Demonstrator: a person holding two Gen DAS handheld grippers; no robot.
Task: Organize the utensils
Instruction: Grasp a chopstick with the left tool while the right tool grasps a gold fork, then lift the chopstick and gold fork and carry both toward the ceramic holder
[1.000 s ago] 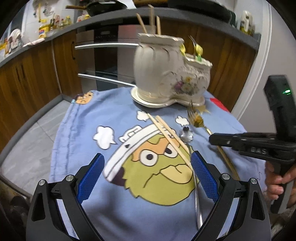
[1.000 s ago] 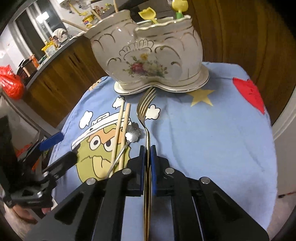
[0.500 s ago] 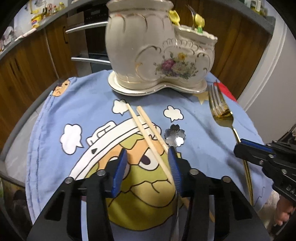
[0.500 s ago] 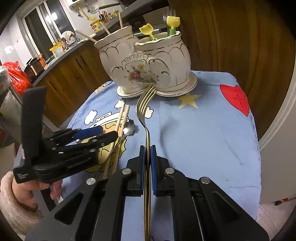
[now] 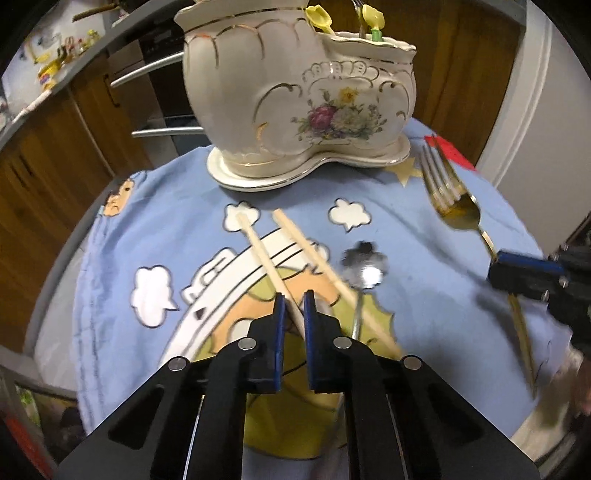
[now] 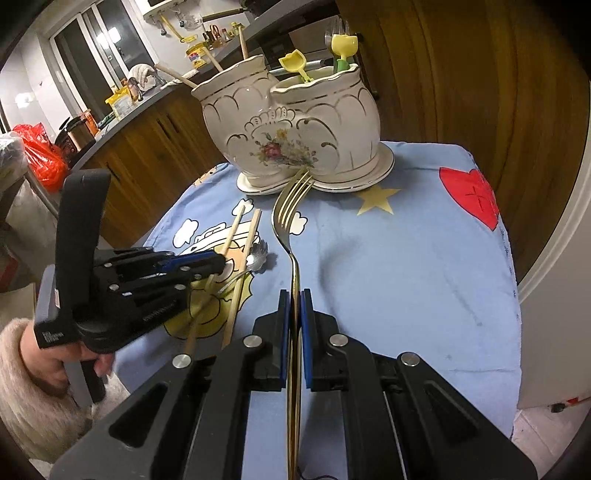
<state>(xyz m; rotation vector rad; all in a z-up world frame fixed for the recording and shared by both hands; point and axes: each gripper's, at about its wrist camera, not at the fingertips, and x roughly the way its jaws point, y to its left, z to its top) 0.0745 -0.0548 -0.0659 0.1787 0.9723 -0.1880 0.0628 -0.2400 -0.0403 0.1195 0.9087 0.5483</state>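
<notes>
Left wrist view: our left gripper (image 5: 293, 308) has just been closing, and its blue pads (image 5: 279, 325) now pinch one chopstick (image 5: 266, 258), which runs forward from the jaws toward the holder (image 5: 295, 96). The second chopstick (image 5: 317, 258) lies free just to the right of the jaws, slanting under the right finger, and touching it further right is the spoon (image 5: 364, 267) with its flower-shaped bowl ahead and its thin handle running back beside our finger. Both lie on the cloth (image 5: 110, 258), apart from the holder, which stands straight ahead on its saucer (image 5: 236, 177) with yellow-handled pieces (image 5: 373, 14) sticking out of its right compartment. Off to the right we see the right gripper (image 5: 517, 273), blurred, with the fork (image 5: 454, 206) reaching forward out of it, tines near the saucer rim. In the right wrist view, our right gripper (image 6: 294, 295) is clamped tight on the fork's (image 6: 291, 221) handle; the tines overlap the saucer (image 6: 384, 166) in front of the holder (image 6: 291, 125), and we cannot tell whether they touch it. To the left of this tool the left gripper (image 6: 218, 264) and the hand (image 6: 55, 365) behind it cover the near half of the pinched chopstick (image 6: 236, 221); the other chopstick (image 6: 251, 236) and the spoon (image 6: 258, 253) lie between the two tools. Wooden sticks (image 6: 242, 40) stand in the holder's left compartment. A red heart (image 6: 472, 195) on the cloth (image 6: 406, 258) lies well to the right.
</notes>
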